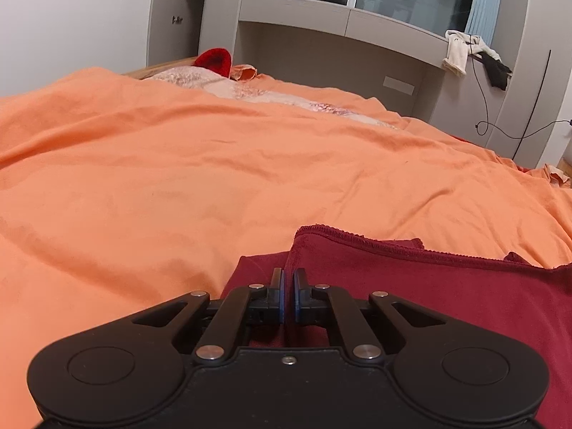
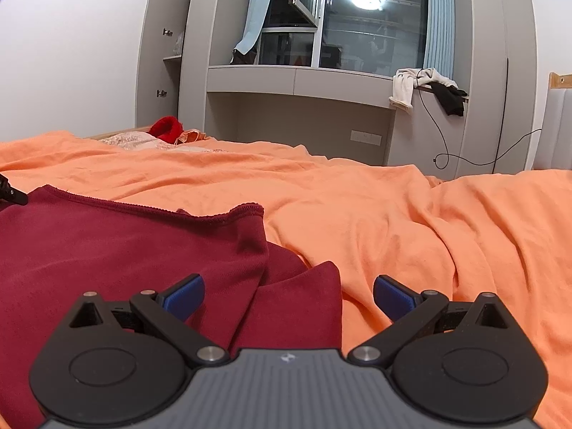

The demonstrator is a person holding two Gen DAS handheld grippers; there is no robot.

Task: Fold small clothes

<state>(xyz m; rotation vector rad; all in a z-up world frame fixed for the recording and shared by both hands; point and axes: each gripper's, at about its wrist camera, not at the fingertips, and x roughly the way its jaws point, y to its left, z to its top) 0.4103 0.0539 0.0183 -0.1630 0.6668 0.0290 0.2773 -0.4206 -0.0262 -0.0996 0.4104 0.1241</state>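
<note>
A dark red garment (image 1: 411, 286) lies on the orange bedspread (image 1: 178, 178). In the left wrist view my left gripper (image 1: 289, 279) is shut on the garment's left edge, the cloth pinched between its blue pads. In the right wrist view the same garment (image 2: 125, 250) spreads to the left, with a folded flap under the fingers. My right gripper (image 2: 289, 286) is open, its blue pads (image 2: 186, 295) wide apart over the garment's right edge, holding nothing. The left gripper's tip (image 2: 12, 193) shows at the far left.
The orange bedspread (image 2: 429, 232) covers the whole bed and is wrinkled. A bright red item (image 2: 166, 127) and a patterned pillow (image 1: 221, 84) lie at the far end. Grey cabinets and a window ledge with clothes (image 2: 429, 85) stand behind the bed.
</note>
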